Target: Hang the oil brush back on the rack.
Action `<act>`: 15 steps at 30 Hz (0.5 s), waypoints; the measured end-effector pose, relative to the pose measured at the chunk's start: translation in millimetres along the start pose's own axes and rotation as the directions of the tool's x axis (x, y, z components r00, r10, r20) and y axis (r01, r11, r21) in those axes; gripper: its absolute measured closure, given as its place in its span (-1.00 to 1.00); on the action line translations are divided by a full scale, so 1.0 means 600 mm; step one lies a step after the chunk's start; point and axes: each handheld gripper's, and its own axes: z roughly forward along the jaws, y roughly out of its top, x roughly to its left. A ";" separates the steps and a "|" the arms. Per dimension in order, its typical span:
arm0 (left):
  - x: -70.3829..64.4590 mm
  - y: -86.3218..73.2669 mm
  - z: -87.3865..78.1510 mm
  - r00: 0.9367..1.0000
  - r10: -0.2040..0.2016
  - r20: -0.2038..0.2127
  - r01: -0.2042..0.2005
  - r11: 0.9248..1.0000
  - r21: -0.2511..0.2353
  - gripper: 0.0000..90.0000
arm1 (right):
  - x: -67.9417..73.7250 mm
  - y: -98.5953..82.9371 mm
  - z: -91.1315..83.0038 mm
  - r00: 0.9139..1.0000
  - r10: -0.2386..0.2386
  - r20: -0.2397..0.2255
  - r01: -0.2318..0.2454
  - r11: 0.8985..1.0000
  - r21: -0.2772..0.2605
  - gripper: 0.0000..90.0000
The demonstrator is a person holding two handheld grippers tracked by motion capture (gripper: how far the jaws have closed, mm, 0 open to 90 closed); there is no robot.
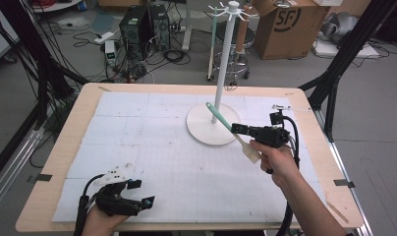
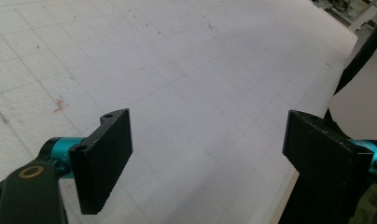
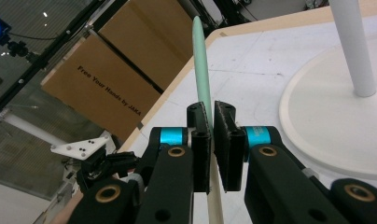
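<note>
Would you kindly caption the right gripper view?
Right gripper clamps a green-handled brush beside the white stand's base.

The stand sits on the table toward its far right. The right gripper holds a brush just before the stand's base; the left gripper rests well apart, near-left of it.

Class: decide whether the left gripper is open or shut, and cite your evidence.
Open. The left gripper shows its two black jaws standing far apart, with bare white mat between them.
</note>
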 end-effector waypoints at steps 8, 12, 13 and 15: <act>0.000 0.000 0.000 1.000 0.001 -0.001 -0.001 1.000 0.001 -0.63 | -0.002 0.002 -0.002 1.000 0.014 -0.012 -0.014 1.000 -0.014 0.91; 0.001 0.000 0.000 1.000 0.004 -0.003 -0.004 1.000 0.002 -0.63 | 0.001 0.007 -0.004 1.000 0.013 -0.012 -0.014 1.000 -0.016 0.91; 0.001 0.000 0.000 1.000 0.004 -0.003 -0.004 1.000 0.002 -0.63 | 0.003 0.010 -0.004 1.000 0.007 -0.011 -0.008 1.000 -0.018 0.91; 0.001 0.000 0.000 1.000 0.002 -0.002 -0.002 1.000 0.002 -0.63 | 0.009 0.018 -0.007 1.000 0.001 -0.012 -0.002 1.000 -0.023 0.91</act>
